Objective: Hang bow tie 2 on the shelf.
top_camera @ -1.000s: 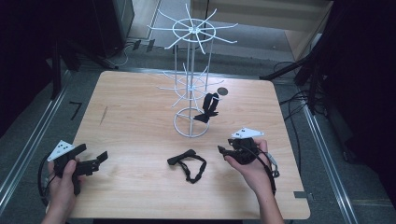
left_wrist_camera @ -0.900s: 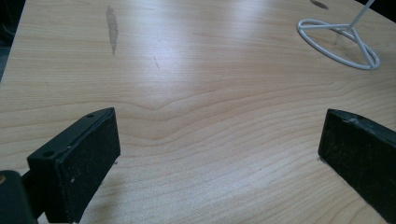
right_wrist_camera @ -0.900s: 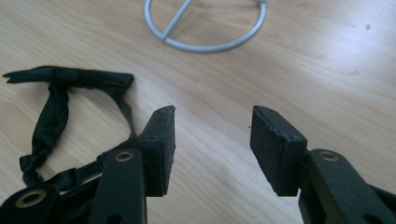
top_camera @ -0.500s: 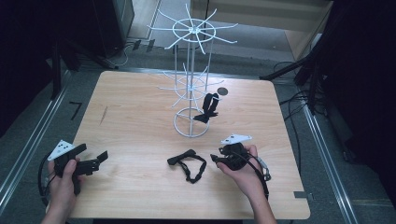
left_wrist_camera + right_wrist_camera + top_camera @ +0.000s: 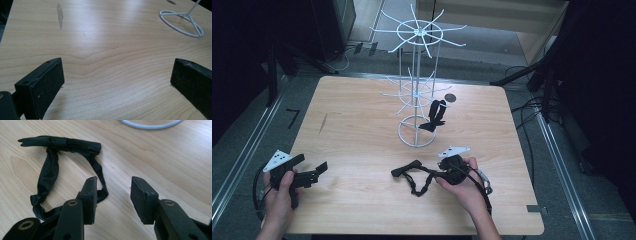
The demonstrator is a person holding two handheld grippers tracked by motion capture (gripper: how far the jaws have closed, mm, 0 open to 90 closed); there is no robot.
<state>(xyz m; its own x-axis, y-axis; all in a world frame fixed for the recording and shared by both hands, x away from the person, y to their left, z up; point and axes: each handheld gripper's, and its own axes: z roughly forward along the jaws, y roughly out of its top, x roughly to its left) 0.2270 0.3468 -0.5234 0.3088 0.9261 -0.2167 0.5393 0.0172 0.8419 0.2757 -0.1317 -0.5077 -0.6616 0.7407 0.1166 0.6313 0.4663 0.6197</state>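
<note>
A black bow tie (image 5: 408,168) with a looped strap lies on the wooden table (image 5: 357,125), in front of a white wire rack (image 5: 416,90). A second black bow tie (image 5: 434,116) hangs from one of the rack's low arms. My right gripper (image 5: 437,173) is open at the right end of the strap. In the right gripper view the bow tie (image 5: 60,142) lies ahead, its strap running past the left jaw of my right gripper (image 5: 113,195), with bare wood in the gap. My left gripper (image 5: 312,167) rests open near the table's front left corner; my left gripper (image 5: 117,77) has nothing between its jaws.
The rack's ring base (image 5: 417,132) stands at mid-table, and the ring base (image 5: 182,23) also appears far right in the left gripper view. A dark round mark (image 5: 450,97) is behind the rack. A grey smear (image 5: 60,13) marks the wood on the left.
My right gripper has moved left, toward the bow tie lying on the table, and now reaches its strap. The left gripper has stayed put.
</note>
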